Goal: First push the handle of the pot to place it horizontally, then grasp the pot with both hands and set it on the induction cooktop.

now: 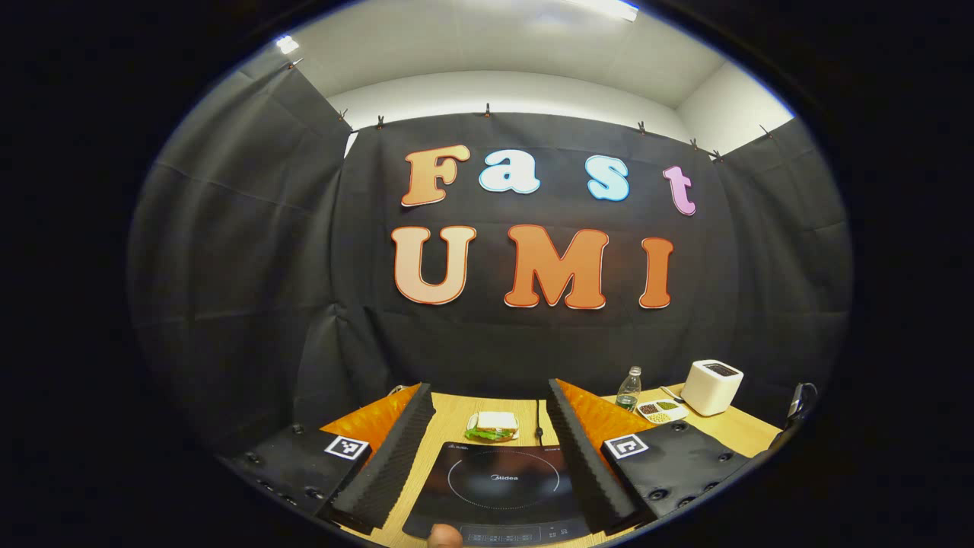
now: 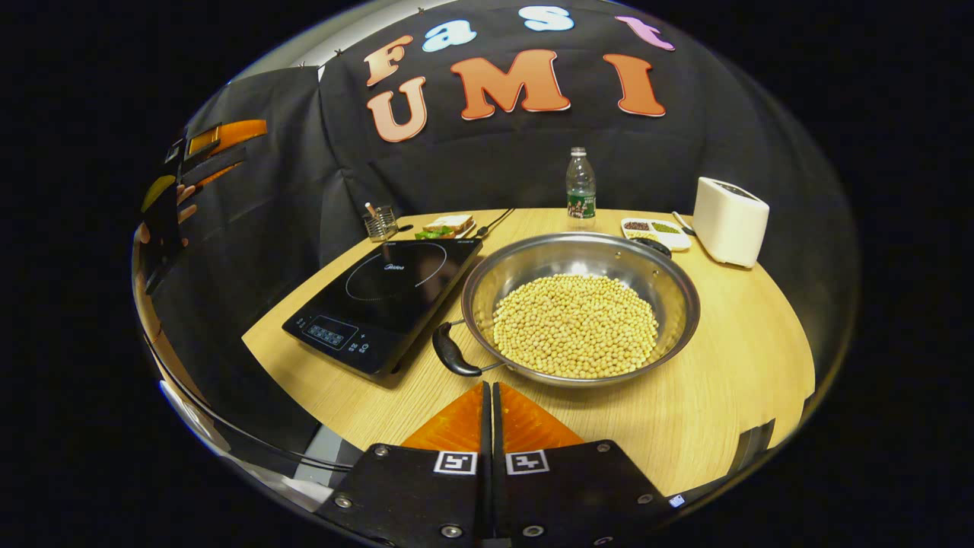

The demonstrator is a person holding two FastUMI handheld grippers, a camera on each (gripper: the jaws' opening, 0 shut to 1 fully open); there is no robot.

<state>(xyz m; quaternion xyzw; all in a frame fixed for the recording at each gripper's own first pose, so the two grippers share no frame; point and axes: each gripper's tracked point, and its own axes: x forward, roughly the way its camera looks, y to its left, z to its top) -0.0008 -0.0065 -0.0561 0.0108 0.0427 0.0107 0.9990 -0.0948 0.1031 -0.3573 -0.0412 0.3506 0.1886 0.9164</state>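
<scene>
From the left gripper view, the left gripper (image 1: pixel 488 426) hangs above the near edge of the counter (image 1: pixel 449 415) with its fingers spread wide and nothing between them, framing the induction cooktop (image 1: pixel 498 487); that looks like a waiting pose, kept clear until the two-handed lift. The word "Midea" reads in the middle of the cooktop's ring. Behind it a sandwich (image 1: pixel 492 426) lies toward the back edge, with a water bottle (image 1: pixel 628 388), a snack tray (image 1: pixel 660 412) and a white toaster (image 1: pixel 711 387) off toward the far right corner. From the right gripper view, the right gripper (image 2: pixel 488 403) has its fingers pressed together, empty, aimed at the pot's handle (image 2: pixel 454 354), probably to push it. The pot (image 2: pixel 580 308), full of soybeans (image 2: pixel 574 326), sits mid-counter just beside the cooktop's right edge, not yet on it.
</scene>
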